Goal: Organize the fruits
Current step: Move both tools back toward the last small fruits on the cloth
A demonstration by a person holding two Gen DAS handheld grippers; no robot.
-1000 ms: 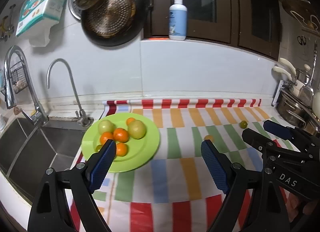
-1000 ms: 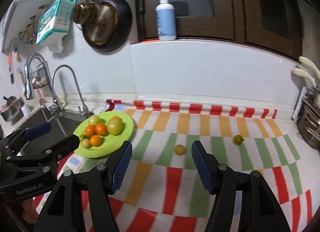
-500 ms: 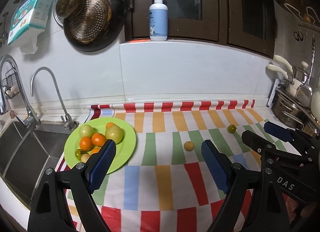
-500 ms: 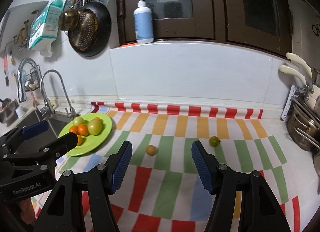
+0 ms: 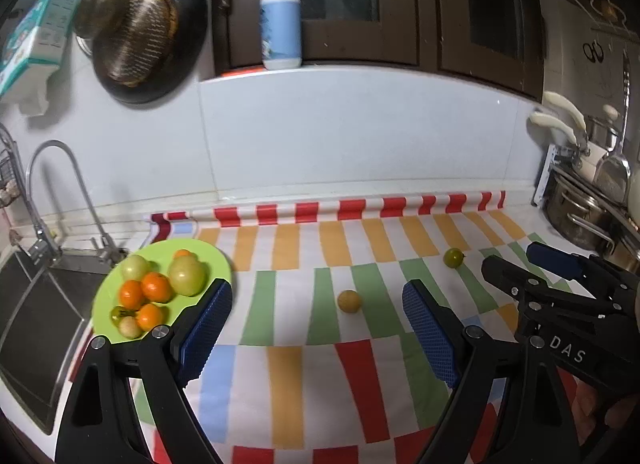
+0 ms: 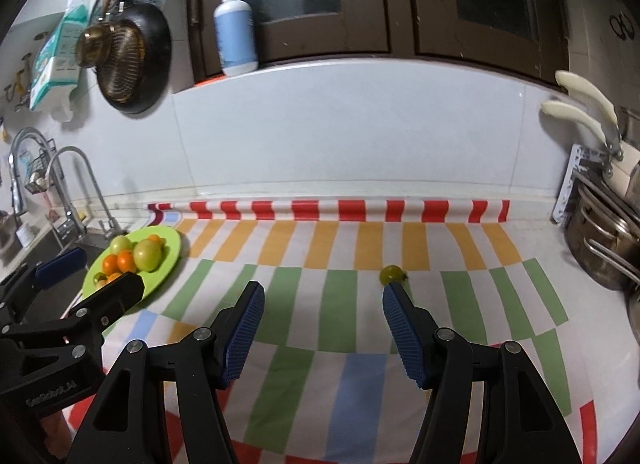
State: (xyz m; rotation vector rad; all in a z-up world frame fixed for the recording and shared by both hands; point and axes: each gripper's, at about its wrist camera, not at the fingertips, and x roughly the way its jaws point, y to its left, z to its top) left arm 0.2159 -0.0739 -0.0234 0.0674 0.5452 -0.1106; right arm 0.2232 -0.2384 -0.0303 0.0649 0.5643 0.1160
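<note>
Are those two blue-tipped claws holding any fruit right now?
No. Both the left gripper and right gripper stand open and empty; the yellow fruit and green fruit lie loose on the striped cloth.

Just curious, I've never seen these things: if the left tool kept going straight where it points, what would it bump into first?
Probably the small yellow fruit lying loose on the striped mat. It sits between the open left tool's fingers and just ahead, with nothing in between. Depth is hard to judge here.

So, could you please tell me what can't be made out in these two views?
- Yellow fruit: absent from the right wrist view, probably behind the right gripper's fingers.
- Green plate's near rim: left wrist view, covered by the left gripper's fingers.
- Small green fruit: both views, too small to identify.
</note>
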